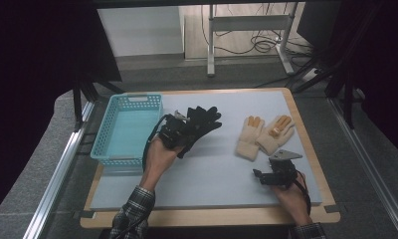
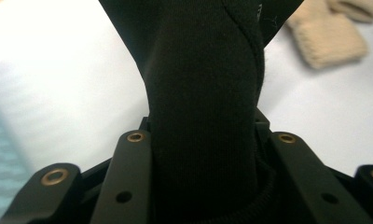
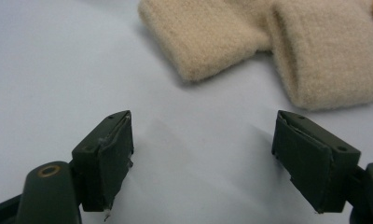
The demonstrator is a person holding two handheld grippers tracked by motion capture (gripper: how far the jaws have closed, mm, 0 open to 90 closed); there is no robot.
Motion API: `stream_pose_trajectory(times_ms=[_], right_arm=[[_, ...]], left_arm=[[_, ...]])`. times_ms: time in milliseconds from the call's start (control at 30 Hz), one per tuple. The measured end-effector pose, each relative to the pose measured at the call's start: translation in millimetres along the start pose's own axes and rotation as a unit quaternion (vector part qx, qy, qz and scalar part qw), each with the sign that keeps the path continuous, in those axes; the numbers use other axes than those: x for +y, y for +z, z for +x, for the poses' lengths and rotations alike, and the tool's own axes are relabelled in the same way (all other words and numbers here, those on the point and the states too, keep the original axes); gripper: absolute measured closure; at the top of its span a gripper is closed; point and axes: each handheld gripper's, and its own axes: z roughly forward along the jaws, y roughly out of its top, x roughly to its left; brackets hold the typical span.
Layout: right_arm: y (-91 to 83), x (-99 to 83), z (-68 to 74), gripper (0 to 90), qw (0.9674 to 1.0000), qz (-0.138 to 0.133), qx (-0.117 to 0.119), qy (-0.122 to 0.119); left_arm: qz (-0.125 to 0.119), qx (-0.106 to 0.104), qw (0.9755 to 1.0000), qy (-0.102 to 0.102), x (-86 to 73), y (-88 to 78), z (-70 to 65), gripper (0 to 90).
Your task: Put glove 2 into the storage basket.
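Fabric of the black glove (image 2: 203,93) sits clamped in our left gripper (image 1: 179,130), lifted off the surface (image 1: 212,169); our right gripper (image 3: 203,158) gapes empty, the beige gloves (image 3: 268,46) lying just ahead of it

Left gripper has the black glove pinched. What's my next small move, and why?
Probably swing the left gripper left over the blue basket and release. The black glove is clamped between its jaws, the basket sits right beside it, and the right gripper waits open near the beige gloves.
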Motion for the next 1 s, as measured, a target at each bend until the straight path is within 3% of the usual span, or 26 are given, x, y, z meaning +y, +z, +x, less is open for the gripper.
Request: stream_pose_trajectory(times_ms=[267, 467, 600, 800, 1000], right_arm=[[0.0, 0.0, 0.0, 19.9, 1.0, 0.0, 0.0, 0.0], [0.0, 0.0, -0.1, 19.9, 1.0, 0.0, 0.0, 0.0], [0.0, 0.0, 0.0, 19.9, 1.0, 0.0, 0.0, 0.0], [0.1, 0.1, 0.0, 19.9, 1.0, 0.0, 0.0, 0.0], [0.1, 0.1, 0.0, 19.9, 1.0, 0.0, 0.0, 0.0]], left_arm=[[-0.007, 0.045, 0.9983, -0.035, 2.0, -21.9, 35.8, 64.6], [-0.019, 0.078, 0.9936, -0.079, -5.5, -39.9, 68.8, 64.0], [-0.008, 0.11, 0.9882, -0.105, -13.3, -49.2, 92.3, 63.8], [0.023, 0.14, 0.9792, -0.145, -29.0, -50.4, 124.9, 63.2], [0.074, 0.162, 0.9655, -0.19, -48.7, -33.0, 154.7, 62.7]])
